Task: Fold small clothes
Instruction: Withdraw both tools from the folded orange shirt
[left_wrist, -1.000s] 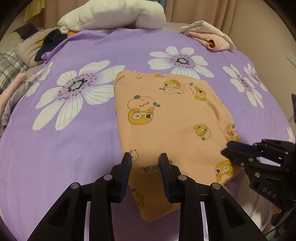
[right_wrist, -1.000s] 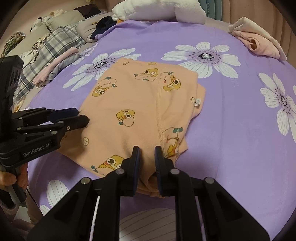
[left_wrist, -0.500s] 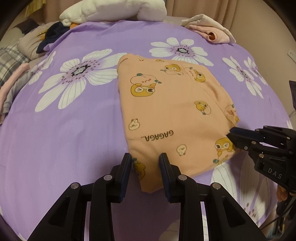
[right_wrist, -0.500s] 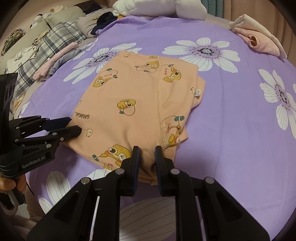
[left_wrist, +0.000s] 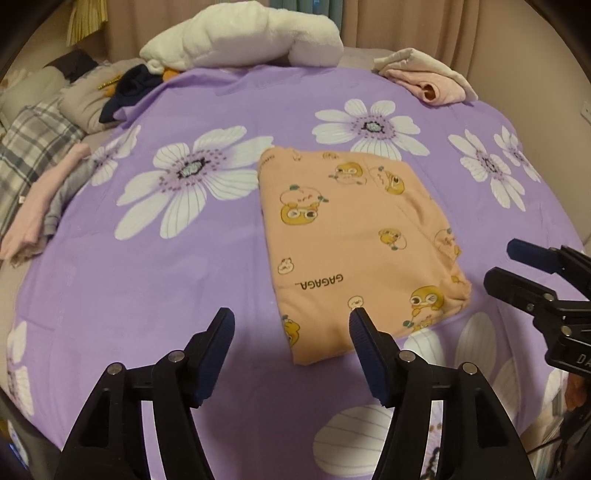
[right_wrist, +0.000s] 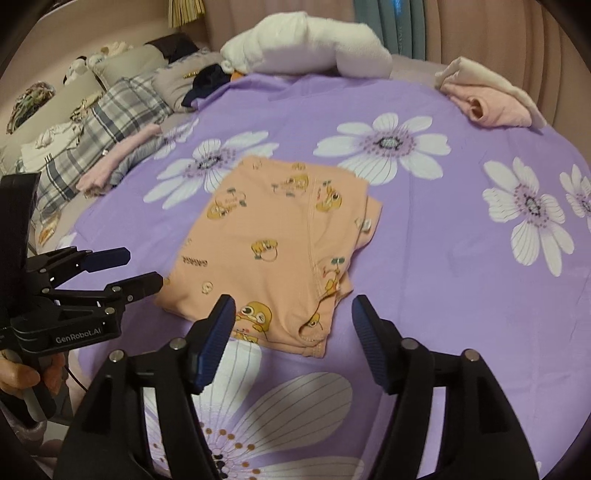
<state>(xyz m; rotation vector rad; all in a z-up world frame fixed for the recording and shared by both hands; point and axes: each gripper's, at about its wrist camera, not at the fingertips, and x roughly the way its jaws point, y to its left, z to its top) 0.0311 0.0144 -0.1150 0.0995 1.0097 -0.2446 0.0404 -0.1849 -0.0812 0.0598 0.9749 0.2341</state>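
A small orange garment (left_wrist: 354, 240) printed with yellow cartoon ducks lies folded flat on the purple flowered bedsheet (left_wrist: 147, 277); it also shows mid-frame as the orange garment (right_wrist: 280, 243) in the right wrist view. My left gripper (left_wrist: 291, 325) hovers just above the garment's near left corner, its jaws opening, with nothing pressed between the pads. My right gripper (right_wrist: 293, 314) hangs over the near right corner, its jaws opening too, clear of the cloth. Each gripper appears in the other's view: the right gripper (left_wrist: 517, 266) at the right edge, the left gripper (right_wrist: 129, 267) at the left, held by a hand (right_wrist: 22, 373).
A white plush pillow (left_wrist: 243, 40) lies at the bed's far end. A folded pink and cream garment (left_wrist: 428, 79) sits at the far right. Plaid, grey and pink clothes (right_wrist: 110, 129) are piled along the left side, with a dark navy item (left_wrist: 129, 88) near the pillow.
Both grippers let go of the garment's near edge and opened wide. Both pulled back and rose, so the folded garment now lies farther off and flat.
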